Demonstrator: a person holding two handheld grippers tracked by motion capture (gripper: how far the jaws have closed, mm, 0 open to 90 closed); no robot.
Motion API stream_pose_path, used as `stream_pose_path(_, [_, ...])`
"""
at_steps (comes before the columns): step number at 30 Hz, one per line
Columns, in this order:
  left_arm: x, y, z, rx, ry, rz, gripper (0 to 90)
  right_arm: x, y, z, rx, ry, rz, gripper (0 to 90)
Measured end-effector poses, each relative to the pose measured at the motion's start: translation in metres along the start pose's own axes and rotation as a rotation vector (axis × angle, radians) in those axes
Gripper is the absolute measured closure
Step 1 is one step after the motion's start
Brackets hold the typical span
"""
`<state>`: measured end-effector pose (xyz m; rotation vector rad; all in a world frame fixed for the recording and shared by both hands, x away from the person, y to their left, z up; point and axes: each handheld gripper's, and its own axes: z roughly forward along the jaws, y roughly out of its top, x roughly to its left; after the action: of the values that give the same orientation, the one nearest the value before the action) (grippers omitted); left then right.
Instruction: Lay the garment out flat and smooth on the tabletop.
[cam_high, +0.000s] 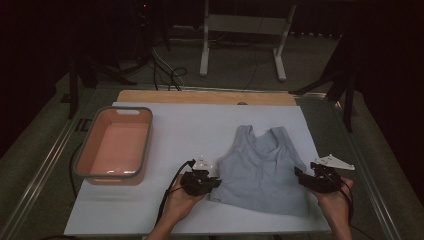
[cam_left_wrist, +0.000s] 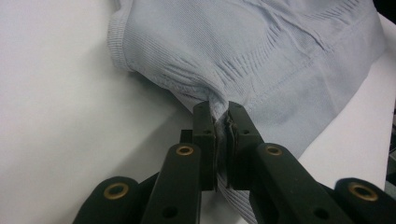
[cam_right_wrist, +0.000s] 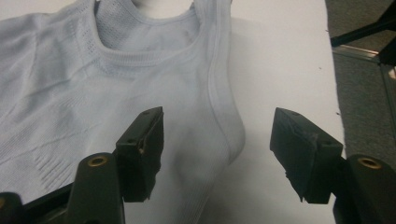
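**Spotter:** Low in the middle of the high view, your left gripper (cam_high: 216, 181) is clenched on the left edge of the pale blue ribbed knit tank top (cam_high: 260, 167). From the left gripper view, the fabric bunches up between the closed pads, so that grasp looks done.

**Operator:** And the other side?

**Spotter:** Your right gripper (cam_high: 299, 175) sits at the right edge of the tank top, lower right of the high view, and it is released. The right gripper view has the jaws standing wide, one over the cloth and one over the bare white counter (cam_right_wrist: 280, 70), with the side edge below the armhole running between them. You have nothing pinched there yet.

**Operator:** Where does the garment lie?

**Spotter:** Flat on the counter, right of centre, straps pointing to the top of the frame. The salmon-pink plastic tub with the grey rim (cam_high: 86, 150) waits at the left, well apart from it, with nothing inside that I can make out.

**Operator:** So how far along are you calling it?

**Spotter:** Early, I'd judge. One side is held; you have the right edge to close on, and all handling after that is still ahead.
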<state>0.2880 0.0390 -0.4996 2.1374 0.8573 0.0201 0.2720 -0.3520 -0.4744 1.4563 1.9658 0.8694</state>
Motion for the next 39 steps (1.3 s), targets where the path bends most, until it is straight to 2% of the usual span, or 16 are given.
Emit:
stream_pose_path(5, [0.004,-0.003,-0.005,-0.002,0.011,-0.009,85.2,0.004,0.003,0.002,-0.002,0.018,-0.003,35.1])
stream_pose_path(7, [0.007,-0.004,-0.008,-0.005,0.018,-0.017,85.2,0.009,0.004,0.004,0.000,0.022,-0.013,38.0])
stream_pose_path(11, [0.010,-0.006,-0.012,-0.006,0.027,-0.018,85.3,0.012,0.006,0.006,0.000,0.030,-0.018,50.6])
stream_pose_path(13, [0.011,-0.007,-0.013,-0.005,0.029,-0.016,85.3,0.012,0.007,0.007,0.003,0.029,-0.019,53.1])
stream_pose_path(14, [0.013,-0.007,-0.015,-0.005,0.035,-0.017,85.3,0.013,0.007,0.010,0.014,0.037,-0.017,59.6])
stream_pose_path(19, [0.017,-0.009,-0.020,-0.006,0.049,-0.019,85.3,0.016,0.008,0.014,0.034,0.053,-0.026,68.5])
stream_pose_path(21, [0.019,-0.010,-0.023,-0.004,0.060,-0.020,85.4,0.022,0.009,0.017,0.046,0.062,-0.049,76.2])
stream_pose_path(23, [0.021,-0.011,-0.026,-0.008,0.068,-0.022,85.3,0.027,0.010,0.020,0.052,0.067,-0.064,79.2])
stream_pose_path(31, [0.025,-0.022,-0.042,-0.012,0.094,-0.038,85.3,0.046,0.019,0.028,0.041,0.086,-0.106,81.1])
stream_pose_path(39, [0.021,-0.035,-0.056,-0.008,0.103,-0.043,85.3,0.062,0.027,0.035,0.027,0.108,-0.136,81.3])
